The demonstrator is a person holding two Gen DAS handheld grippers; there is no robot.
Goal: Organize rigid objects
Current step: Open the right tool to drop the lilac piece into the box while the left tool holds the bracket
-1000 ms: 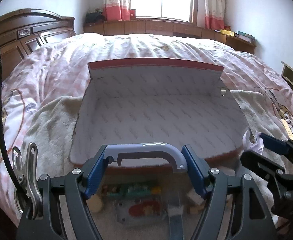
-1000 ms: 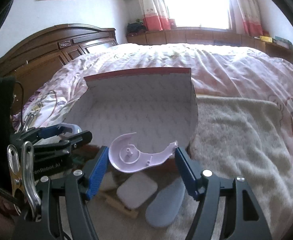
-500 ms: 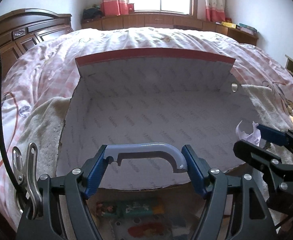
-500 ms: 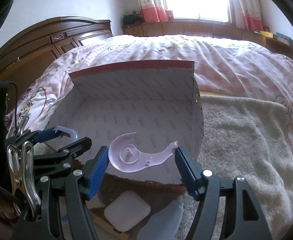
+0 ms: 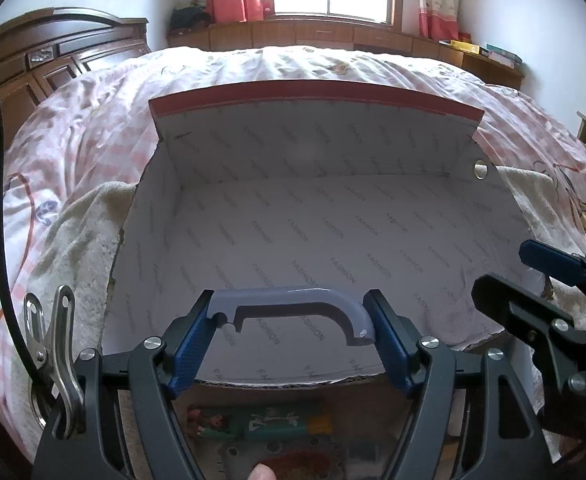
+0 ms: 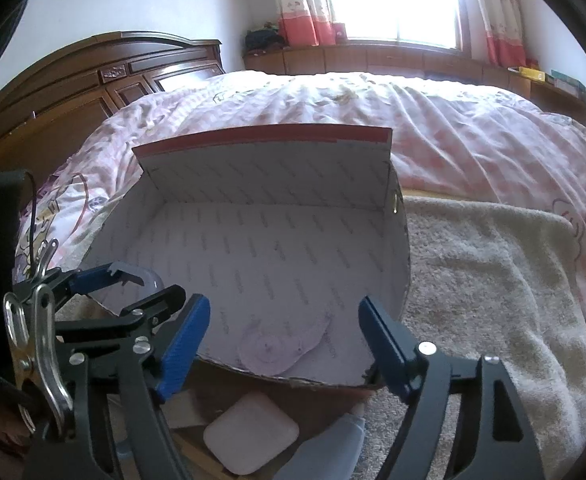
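Note:
An open cardboard box (image 5: 317, 152) with a white printed lining and red rim lies on the bed; it also shows in the right wrist view (image 6: 265, 168). My left gripper (image 5: 291, 330) is shut on a blue-grey curved plastic handle (image 5: 293, 300) and holds it over the box's near edge. My right gripper (image 6: 283, 344) is open and empty over the box's near right corner. A lilac curved plastic piece (image 6: 285, 346) lies on the box floor below it. The right gripper also shows at the right of the left wrist view (image 5: 549, 280).
In front of the box lie a white rounded square case (image 6: 251, 436), a pale blue oval object (image 6: 325, 448) and a wooden piece. A colourful printed pack (image 5: 253, 420) lies below the left gripper. A beige fleece blanket (image 6: 493, 280) covers the pink bedspread; a wooden headboard (image 6: 93, 80) stands at the left.
My right gripper has opened and the lilac piece has dropped onto the box floor. Both grippers have moved forward over the box. The left gripper still holds the handle.

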